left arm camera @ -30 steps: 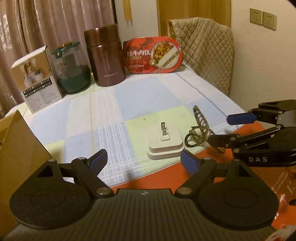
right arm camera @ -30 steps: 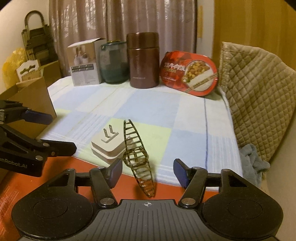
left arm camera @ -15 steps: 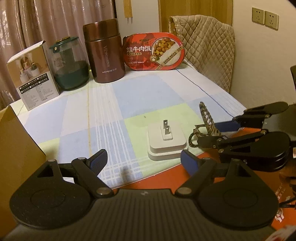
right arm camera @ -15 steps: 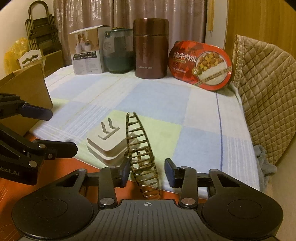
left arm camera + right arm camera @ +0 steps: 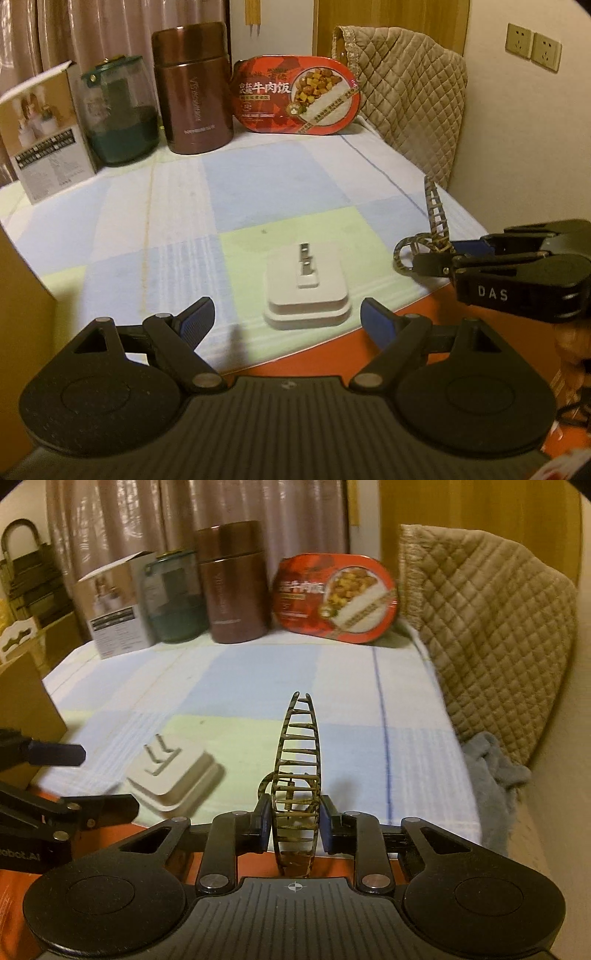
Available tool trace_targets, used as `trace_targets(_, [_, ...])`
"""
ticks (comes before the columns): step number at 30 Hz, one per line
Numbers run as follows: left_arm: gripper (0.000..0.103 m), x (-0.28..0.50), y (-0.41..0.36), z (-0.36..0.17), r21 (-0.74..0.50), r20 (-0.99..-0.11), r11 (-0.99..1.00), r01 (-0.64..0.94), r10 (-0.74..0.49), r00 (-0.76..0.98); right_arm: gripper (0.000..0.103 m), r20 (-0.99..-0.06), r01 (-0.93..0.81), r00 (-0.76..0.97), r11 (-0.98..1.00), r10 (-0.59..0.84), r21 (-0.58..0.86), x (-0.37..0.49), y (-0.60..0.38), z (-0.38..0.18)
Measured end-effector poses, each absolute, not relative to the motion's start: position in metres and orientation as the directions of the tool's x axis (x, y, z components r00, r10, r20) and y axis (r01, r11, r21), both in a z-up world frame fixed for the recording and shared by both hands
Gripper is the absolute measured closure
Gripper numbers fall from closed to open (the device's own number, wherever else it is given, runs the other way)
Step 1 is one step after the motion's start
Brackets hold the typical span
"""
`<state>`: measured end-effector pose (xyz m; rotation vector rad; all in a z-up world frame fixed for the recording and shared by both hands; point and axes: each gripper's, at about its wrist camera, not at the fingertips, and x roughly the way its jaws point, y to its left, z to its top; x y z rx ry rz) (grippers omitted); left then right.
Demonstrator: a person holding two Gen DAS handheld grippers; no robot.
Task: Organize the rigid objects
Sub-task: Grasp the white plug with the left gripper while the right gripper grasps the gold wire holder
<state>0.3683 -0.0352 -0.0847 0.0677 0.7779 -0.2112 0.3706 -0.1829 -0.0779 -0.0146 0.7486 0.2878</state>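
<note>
A white plug adapter (image 5: 306,295) lies prongs-up on the checked tablecloth near the front edge; it also shows in the right wrist view (image 5: 173,775). My left gripper (image 5: 286,319) is open and empty, just in front of the adapter. My right gripper (image 5: 293,821) is shut on a tortoiseshell hair claw clip (image 5: 297,775) that stands upright between the pads. In the left wrist view the right gripper (image 5: 439,254) holds the clip (image 5: 436,218) to the right of the adapter.
Along the table's back stand a white carton (image 5: 40,136), a green glass jar (image 5: 120,114), a brown thermos (image 5: 194,88) and a red meal box (image 5: 297,94). A quilted chair back (image 5: 487,635) is at the right. A cardboard box (image 5: 18,280) is at the left.
My right gripper has closed its fingers onto the hair clip and turned it upright. The left gripper has stayed open, in front of the adapter.
</note>
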Motion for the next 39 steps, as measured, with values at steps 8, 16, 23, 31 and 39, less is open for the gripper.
trace_targets(8, [0.024,0.384,-0.046,-0.102,-0.055,-0.68,0.978,0.2,-0.183,0.71,0.081,-0.677,-0.266,0.694,0.961,0.244,0.073,0.369,-0.178,-0.076])
trace_targets(16, [0.03,0.404,-0.048,-0.114,-0.038,-0.694,0.981,0.189,-0.162,0.701,0.081,-0.683,-0.248,0.694,0.966,0.229,0.071,0.371,-0.18,-0.078])
trace_targets(23, [0.039,0.408,-0.049,-0.12,-0.029,-0.705,0.979,0.201,-0.162,0.69,0.081,-0.684,-0.249,0.693,0.966,0.227,0.068,0.372,-0.18,-0.078])
trace_targets(31, [0.043,0.397,-0.044,-0.115,-0.066,-0.724,0.982,0.174,-0.168,0.669,0.081,-0.694,-0.249,0.683,0.966,0.225,0.068,0.367,-0.178,-0.078])
trace_targets(39, [0.043,0.366,-0.046,-0.102,-0.064,-0.728,0.982,0.179,-0.169,0.664,0.081,-0.715,-0.229,0.663,0.969,0.224,0.091,0.347,-0.181,-0.072])
